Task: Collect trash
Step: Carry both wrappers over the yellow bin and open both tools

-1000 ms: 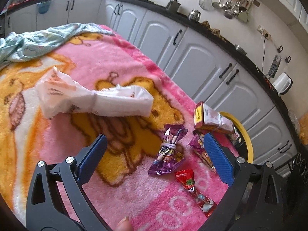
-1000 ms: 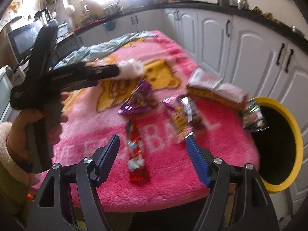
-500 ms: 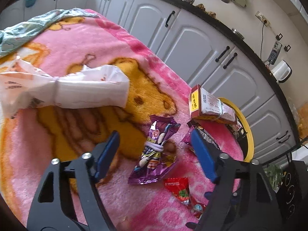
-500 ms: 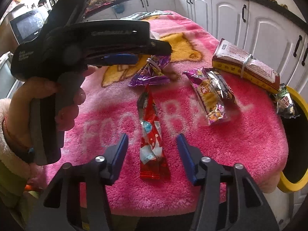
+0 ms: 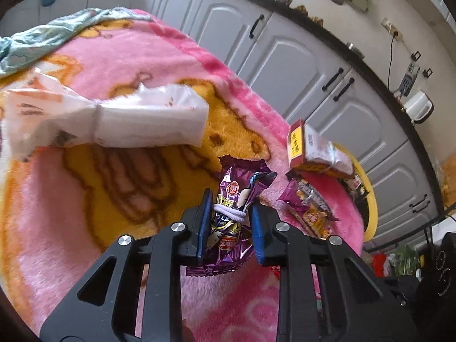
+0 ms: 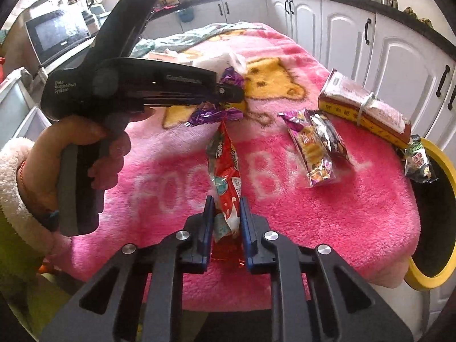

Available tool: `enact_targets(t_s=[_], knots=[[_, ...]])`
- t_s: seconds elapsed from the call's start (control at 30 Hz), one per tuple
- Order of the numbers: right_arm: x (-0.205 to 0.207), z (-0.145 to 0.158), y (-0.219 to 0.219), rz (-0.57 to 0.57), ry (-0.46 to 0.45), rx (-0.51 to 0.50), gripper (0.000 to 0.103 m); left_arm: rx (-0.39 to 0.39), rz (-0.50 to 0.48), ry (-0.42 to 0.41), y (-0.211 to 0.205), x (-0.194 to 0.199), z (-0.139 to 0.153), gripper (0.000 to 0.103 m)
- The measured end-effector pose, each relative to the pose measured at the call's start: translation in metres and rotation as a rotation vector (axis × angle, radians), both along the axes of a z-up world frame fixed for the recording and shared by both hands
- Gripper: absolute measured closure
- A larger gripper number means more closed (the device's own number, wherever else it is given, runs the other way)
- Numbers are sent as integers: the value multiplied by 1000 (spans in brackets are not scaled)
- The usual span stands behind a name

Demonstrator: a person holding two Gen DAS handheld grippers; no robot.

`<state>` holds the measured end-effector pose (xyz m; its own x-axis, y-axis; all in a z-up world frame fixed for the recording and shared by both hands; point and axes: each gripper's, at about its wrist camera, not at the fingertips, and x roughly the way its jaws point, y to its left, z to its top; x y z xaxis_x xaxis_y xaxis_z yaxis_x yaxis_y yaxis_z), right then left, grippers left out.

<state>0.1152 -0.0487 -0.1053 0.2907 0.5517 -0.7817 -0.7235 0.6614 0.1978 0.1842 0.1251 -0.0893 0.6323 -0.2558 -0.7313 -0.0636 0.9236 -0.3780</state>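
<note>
My left gripper (image 5: 230,203) is shut on a purple snack wrapper (image 5: 236,196) tied with a white band, on the pink blanket (image 5: 71,213). My right gripper (image 6: 225,208) is shut on a long red snack wrapper (image 6: 226,171) near the blanket's front edge. The left gripper also shows in the right wrist view (image 6: 233,94), with the purple wrapper (image 6: 211,115) under it. A purple-and-black packet pair (image 6: 316,145), a red-and-yellow box (image 6: 364,105), a small dark packet (image 6: 419,162) and a white plastic bag (image 5: 114,122) lie on the blanket.
A yellow-rimmed black bin (image 6: 444,154) stands just past the blanket's right edge, also seen in the left wrist view (image 5: 367,188). A green cloth (image 5: 48,34) lies at the far end. White cabinets (image 5: 285,57) run behind the table.
Both grippers have moved down and forward and closed: the left onto the purple wrapper, the right onto the red wrapper. Both were open earlier.
</note>
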Motion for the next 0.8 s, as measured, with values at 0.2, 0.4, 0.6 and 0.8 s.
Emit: enact_targets(t_s=[0.2,0.4,0.6,0.8], knots=[[0,22,-21,-36,-26,49,86,20,8,-80,-1,-16,34,85],[8,48,-57,-119,-66,101,86,25,-20,-144,-18,-18,66,85],[24,68,-93,-207,-104,142,86,34,-70,-195,-48,-14,90,85],[35,85,-126,-282,-140,177,86,27,-122,-230,-78,-6,108,85]])
